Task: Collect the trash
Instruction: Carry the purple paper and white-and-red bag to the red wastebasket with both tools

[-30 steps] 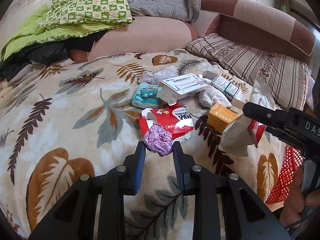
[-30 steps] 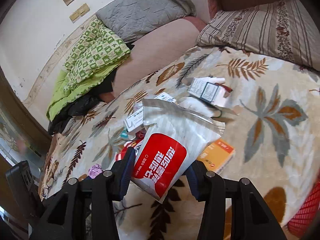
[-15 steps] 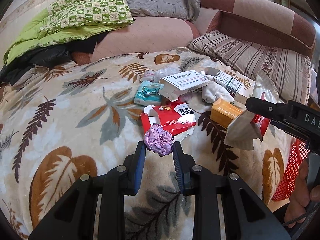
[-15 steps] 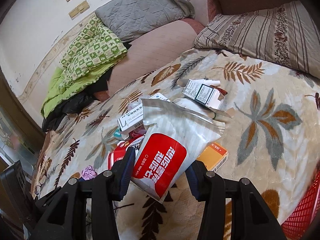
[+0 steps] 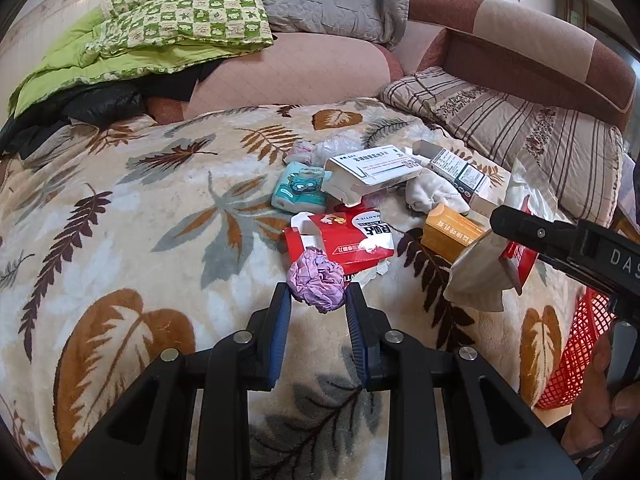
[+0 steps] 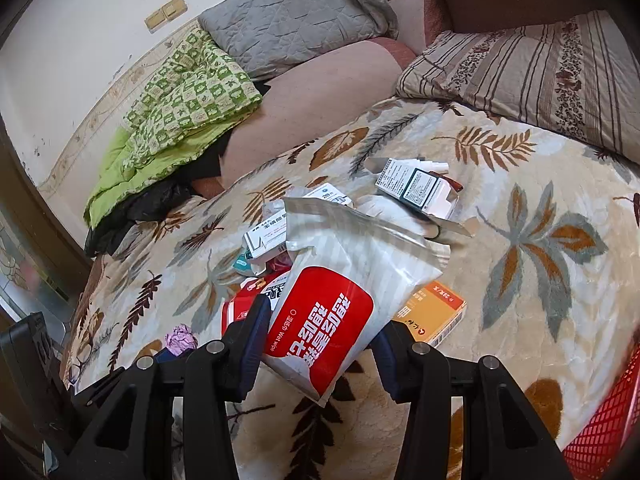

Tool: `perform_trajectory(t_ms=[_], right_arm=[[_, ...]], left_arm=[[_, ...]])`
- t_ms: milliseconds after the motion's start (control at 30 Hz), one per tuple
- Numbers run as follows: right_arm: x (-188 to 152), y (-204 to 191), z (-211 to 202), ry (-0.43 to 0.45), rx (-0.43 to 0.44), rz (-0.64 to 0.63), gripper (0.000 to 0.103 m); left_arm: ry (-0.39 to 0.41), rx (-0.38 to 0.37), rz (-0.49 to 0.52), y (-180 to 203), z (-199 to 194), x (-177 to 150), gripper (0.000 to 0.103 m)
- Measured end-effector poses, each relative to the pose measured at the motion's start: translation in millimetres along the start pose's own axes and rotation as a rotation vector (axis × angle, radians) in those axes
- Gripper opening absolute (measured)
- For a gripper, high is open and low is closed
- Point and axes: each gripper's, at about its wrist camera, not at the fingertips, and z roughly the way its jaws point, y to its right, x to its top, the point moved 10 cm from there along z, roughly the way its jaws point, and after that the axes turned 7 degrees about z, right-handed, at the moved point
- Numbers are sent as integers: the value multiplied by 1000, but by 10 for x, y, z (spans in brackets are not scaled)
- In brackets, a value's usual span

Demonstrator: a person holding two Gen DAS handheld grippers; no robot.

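Left wrist view: left tongs (image 5: 318,300) pinch crumpled purple wrapper (image 5: 317,280) above leaf-pattern blanket (image 5: 120,208), in front of red box (image 5: 344,240) (torn).

Right wrist view: right tongs (image 6: 322,320) clamp wet wipe pack (image 6: 336,308); red basket (image 6: 604,440) at lower right.

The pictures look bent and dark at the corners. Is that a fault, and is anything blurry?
Left wrist view: fisheye lens bows the leaf-print blanket and blacks out the corners; the purple wad is sharp in soft daylight. Right wrist view: same curving; the wet-wipe pack is crisp, its print readable, no glare.
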Motion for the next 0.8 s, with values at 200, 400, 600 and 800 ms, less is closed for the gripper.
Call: perform_trajectory(t_ms=[200, 400, 600, 800], right_arm=[[-21, -5, 27, -9, -12, -6, 52], [15, 30, -10, 7, -12, 17, 52], [133, 146, -479, 56, 18, 49, 52], [232, 759, -1208, 127, -51, 94, 52]], left_arm=[[-2, -6, -23, -44, -4, -3, 27], [-2, -22, -33, -49, 7, -1, 27], [-5, -87, -8, 68, -10, 14, 27], [23, -192, 110, 630, -182, 127, 27]])
